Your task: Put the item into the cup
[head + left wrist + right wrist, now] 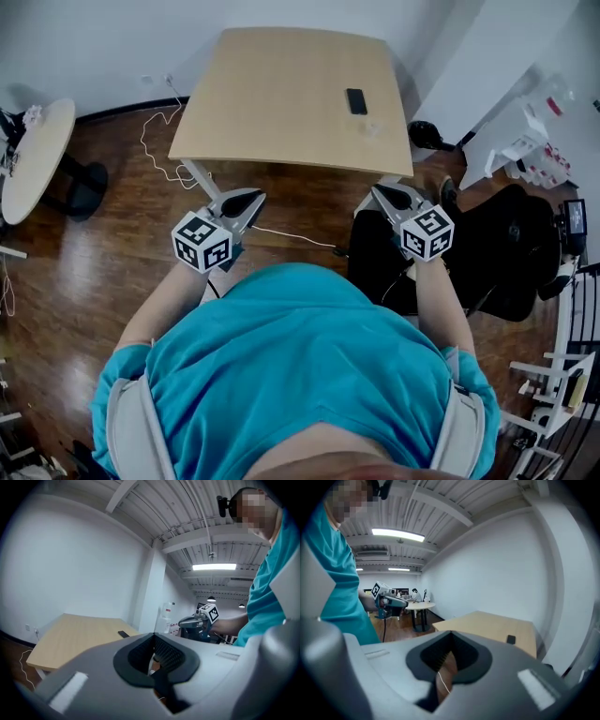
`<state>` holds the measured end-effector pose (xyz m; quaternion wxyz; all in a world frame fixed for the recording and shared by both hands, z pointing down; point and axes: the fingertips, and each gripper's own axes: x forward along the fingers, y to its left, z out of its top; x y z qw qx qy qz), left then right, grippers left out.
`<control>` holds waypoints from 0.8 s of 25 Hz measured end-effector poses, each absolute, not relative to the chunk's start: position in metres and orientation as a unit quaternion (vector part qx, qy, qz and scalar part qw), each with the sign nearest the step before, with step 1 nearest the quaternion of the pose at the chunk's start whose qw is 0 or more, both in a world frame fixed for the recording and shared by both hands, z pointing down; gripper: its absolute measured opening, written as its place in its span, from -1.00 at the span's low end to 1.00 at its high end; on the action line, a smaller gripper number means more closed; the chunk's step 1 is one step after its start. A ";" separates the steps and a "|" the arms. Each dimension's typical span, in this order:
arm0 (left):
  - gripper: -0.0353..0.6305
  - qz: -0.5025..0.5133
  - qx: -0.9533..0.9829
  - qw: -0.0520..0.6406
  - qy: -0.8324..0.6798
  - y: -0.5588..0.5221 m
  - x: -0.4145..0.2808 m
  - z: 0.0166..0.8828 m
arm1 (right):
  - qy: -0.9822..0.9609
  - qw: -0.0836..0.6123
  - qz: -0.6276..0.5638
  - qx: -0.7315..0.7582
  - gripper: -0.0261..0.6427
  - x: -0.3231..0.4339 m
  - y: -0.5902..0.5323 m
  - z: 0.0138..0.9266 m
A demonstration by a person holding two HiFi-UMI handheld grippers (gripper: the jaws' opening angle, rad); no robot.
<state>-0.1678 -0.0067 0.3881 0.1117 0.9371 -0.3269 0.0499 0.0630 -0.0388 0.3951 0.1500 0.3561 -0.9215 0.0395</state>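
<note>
The light wooden table (281,94) stands well ahead of both grippers, which are held at waist height short of its near edge. This reads as an approach stance, with nothing yet within reach. The left gripper (255,200) and right gripper (380,192) angle inward so their noses converge on the table's far right part, probably because the work lies there. Each has its jaws pressed together at the tips and nothing between them; through the hollow behind the pads only floor and a strand of cable show. So the jaws will need to part before any pick. The small dark flat item (356,100) lies flat on the tabletop well ahead of the right gripper, almost along its line, and ahead and to the right of the left one. Just nearer than it sits a faint clear shape (372,127) that I take for the cup, though it is too pale to be sure. The tabletop is otherwise bare. The floor (94,262) is glossy dark wood under white walls. A black chair (506,253) stands right of the right gripper, a round side table (37,155) sits far left of the left gripper, and a white cable (155,141) trails beside the table's leg.
</note>
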 end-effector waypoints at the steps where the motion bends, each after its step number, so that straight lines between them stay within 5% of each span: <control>1: -0.88 0.048 0.935 0.112 -0.332 0.005 -0.160 0.389 | -0.924 0.148 0.040 0.351 -0.92 0.069 -0.024 0.395; 12: -0.88 0.052 0.931 0.113 -0.342 0.149 -0.049 0.401 | -0.949 0.133 0.060 0.280 -0.92 0.139 0.138 0.404; 20: -0.88 0.050 0.934 0.101 -0.339 0.190 -0.047 0.394 | -0.958 0.073 0.109 0.256 -0.92 0.118 0.194 0.419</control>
